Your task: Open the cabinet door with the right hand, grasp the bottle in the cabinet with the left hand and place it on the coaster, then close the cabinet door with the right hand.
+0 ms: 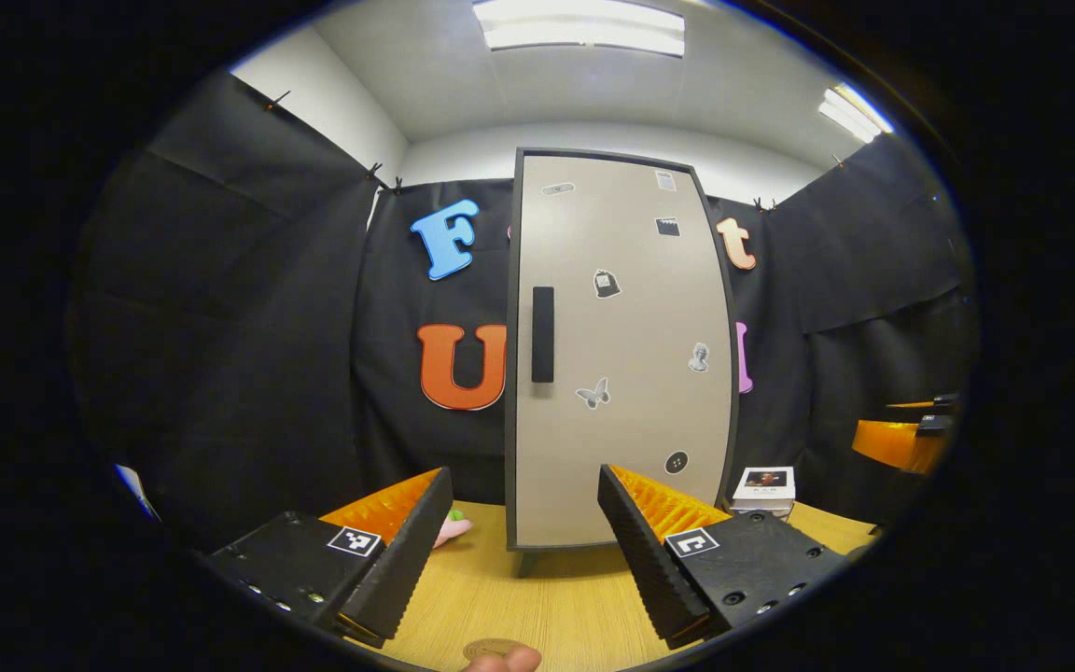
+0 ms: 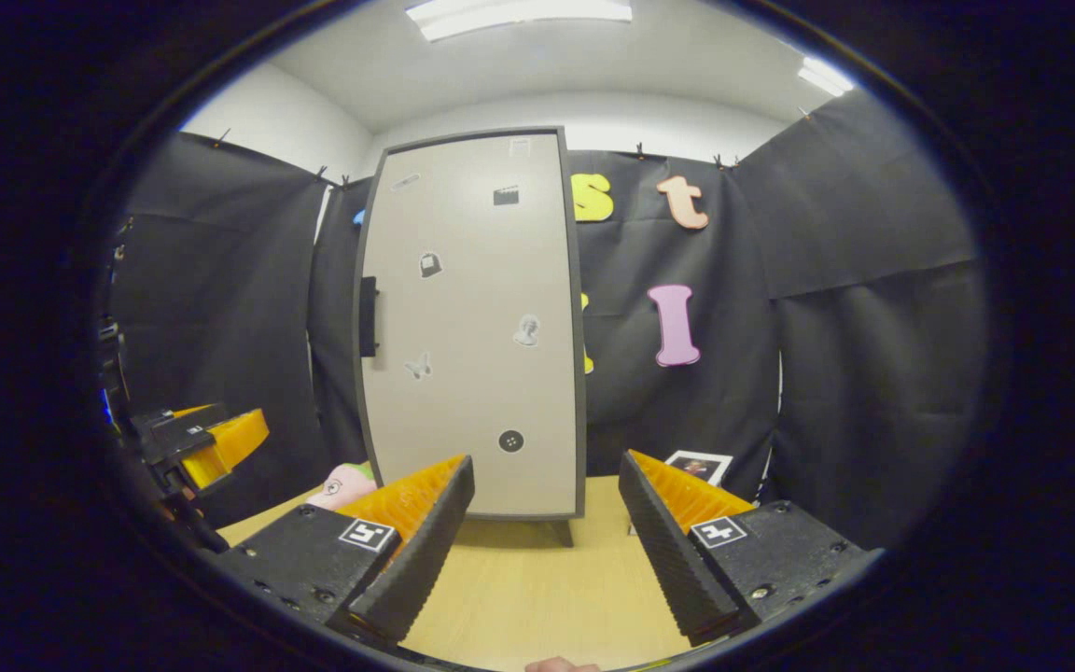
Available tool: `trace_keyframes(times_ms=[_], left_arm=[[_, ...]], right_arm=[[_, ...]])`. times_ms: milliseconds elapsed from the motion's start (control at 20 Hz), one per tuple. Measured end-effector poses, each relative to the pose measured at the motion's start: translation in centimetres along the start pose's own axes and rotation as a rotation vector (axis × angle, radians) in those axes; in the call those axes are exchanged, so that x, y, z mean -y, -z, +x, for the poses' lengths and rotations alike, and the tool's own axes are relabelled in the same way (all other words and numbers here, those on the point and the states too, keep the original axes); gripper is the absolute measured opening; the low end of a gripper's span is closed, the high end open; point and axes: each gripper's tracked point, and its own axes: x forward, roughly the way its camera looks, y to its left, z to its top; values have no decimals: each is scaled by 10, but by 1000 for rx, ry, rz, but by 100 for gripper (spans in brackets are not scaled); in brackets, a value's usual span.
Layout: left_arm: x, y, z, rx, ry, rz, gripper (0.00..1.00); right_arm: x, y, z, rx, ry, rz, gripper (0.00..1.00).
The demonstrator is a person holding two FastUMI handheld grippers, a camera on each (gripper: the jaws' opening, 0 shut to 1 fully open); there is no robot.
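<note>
The cabinet point(image 1: 620, 355) stands upright on the wooden table point(image 1: 547, 597) with its pale door point(image 1: 631, 392) closed flat, a dark vertical handle point(image 1: 543, 334) near the door's left edge and small stickers scattered over its face. From the left gripper view it sits at twelve o'clock, dead ahead of the left gripper point(image 1: 523, 551), whose fingers are spread wide with nothing between them. The bottle is not visible with the door closed. A round coaster point(image 1: 493, 648) lies at six o'clock on the table, close under that claw, with a fingertip point(image 1: 505, 661) at its edge. A small box point(image 1: 763, 487) rests by the cabinet's foot at about four o'clock, and something pink point(image 1: 452, 530) peeks out at seven.

In the right gripper view the cabinet stands at eleven o'clock. The right gripper point(image 2: 547, 537) hangs over the table, also released, gripping nothing. The left gripper shows at nine o'clock there, well apart from the cabinet.
</note>
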Motion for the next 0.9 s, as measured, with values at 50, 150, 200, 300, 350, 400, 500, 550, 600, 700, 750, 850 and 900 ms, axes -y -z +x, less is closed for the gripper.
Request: trace_keyframes(times_ms=[50,150,200,300,350,400,500,550,600,700,750,850,900], left_arm=[[0,1,0,-2,-1,-2,95],[3,2,0,-3,1,-10,95],[4,3,0,-3,5,-12,95],[6,4,-3,-5,9,-7,95],[6,5,-3,-6,11,-4,95],[7,5,-3,-7,13,-6,95],[10,6,-4,-9,22,-12,95],[10,7,-4,-10,23,-11,95],[11,6,-5,-9,23,-10,95],[11,6,-6,-12,29,-16,95],[12,6,-7,-14,33,-18,95],[9,5,-8,-11,25,-14,95],[6,4,-8,-10,16,-11,95]], right_arm=[[0,-1,0,1,-4,-7,97],[0,-5,2,8,-6,-17,100],[0,-9,5,11,-11,-22,97],[-2,-13,8,7,-29,-31,97],[-3,-17,10,7,-45,-35,97],[-4,-21,12,7,-56,-44,100],[-5,-30,19,16,-74,-64,100],[-9,-35,23,21,-86,-70,100],[-14,-40,27,25,-105,-71,97],[-27,-46,38,18,-151,-81,97],[-34,-48,44,9,-175,-93,100],[-50,-56,55,4,-224,-122,100],[-58,-60,64,7,-241,-136,100]])
